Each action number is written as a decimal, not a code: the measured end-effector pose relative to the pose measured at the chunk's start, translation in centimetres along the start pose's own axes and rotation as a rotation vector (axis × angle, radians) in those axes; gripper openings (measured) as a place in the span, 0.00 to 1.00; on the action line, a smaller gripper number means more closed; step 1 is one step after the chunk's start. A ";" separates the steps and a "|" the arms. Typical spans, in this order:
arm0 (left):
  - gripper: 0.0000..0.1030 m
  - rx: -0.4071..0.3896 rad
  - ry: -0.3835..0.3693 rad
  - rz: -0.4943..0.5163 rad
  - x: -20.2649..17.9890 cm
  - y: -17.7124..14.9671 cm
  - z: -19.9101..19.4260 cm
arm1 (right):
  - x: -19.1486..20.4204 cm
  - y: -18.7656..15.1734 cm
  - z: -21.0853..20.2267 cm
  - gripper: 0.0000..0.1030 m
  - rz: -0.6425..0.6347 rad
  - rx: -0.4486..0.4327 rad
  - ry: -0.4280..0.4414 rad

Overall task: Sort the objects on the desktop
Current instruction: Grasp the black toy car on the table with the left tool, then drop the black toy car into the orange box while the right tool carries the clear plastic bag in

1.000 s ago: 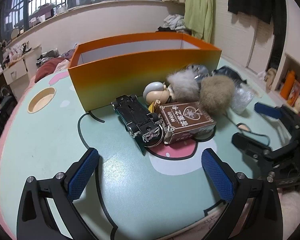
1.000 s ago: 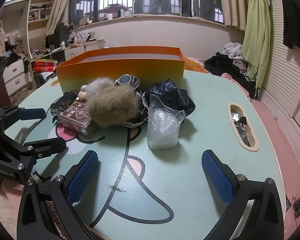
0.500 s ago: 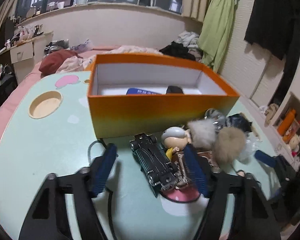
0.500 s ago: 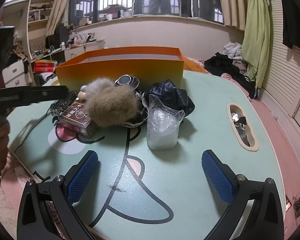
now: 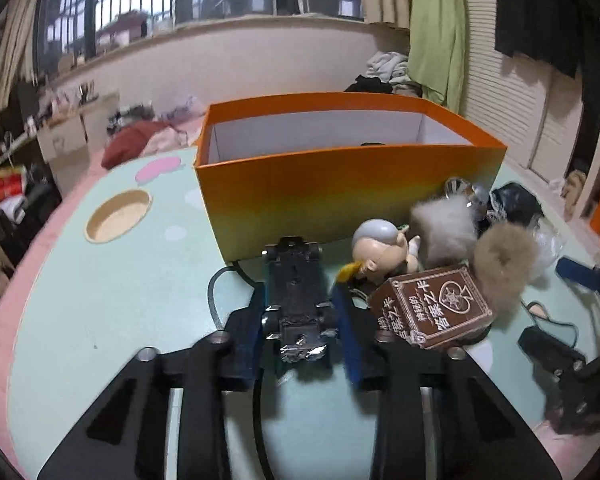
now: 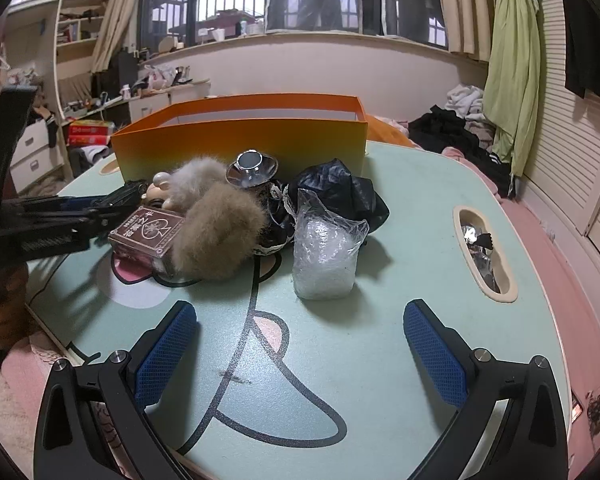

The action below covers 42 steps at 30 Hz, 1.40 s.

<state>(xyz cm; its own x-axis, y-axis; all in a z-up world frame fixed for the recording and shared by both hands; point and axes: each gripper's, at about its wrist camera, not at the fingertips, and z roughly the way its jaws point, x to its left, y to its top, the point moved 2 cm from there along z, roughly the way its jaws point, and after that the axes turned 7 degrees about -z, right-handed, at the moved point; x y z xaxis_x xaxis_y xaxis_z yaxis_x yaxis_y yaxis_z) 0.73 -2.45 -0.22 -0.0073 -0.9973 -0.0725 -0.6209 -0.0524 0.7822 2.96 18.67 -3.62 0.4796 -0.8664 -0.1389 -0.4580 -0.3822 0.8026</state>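
My left gripper [image 5: 300, 312] is shut on an upside-down black toy car [image 5: 298, 292] on the table, in front of the orange box [image 5: 340, 196]. Right of the car lie a bald figurine [image 5: 376, 246], a brown card box [image 5: 432, 310], a grey pompom [image 5: 444, 228] and a tan pompom [image 5: 500, 258]. My right gripper [image 6: 300, 340] is open and empty above the table, short of a clear plastic bag [image 6: 326, 256]. The right wrist view also shows the left gripper [image 6: 96, 206], the card box [image 6: 146, 232], the tan pompom [image 6: 216, 236] and the orange box [image 6: 240, 140].
A crumpled black bag [image 6: 336, 192] and a shiny metal piece [image 6: 252, 166] lie behind the plastic bag. The table has a round recess [image 5: 118, 216] at left and an oblong slot [image 6: 484, 252] at right. The right gripper [image 5: 580, 320] shows in the left wrist view.
My left gripper moved forward over the toy car and closed its fingers on it. The right gripper has not moved.
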 end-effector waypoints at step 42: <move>0.29 -0.121 -0.227 -0.062 0.8 4.5 -7.8 | -3.6 3.2 -2.7 0.25 0.182 -0.005 0.036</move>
<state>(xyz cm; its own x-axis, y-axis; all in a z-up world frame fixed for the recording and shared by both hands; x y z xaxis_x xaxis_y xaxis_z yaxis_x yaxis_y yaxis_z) 4.08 -3.83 8.06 -0.1566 -0.9558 -0.2490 -0.5275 -0.1322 0.8392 1.80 21.40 0.97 0.4155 -0.9091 0.0291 -0.5361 -0.2189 0.8153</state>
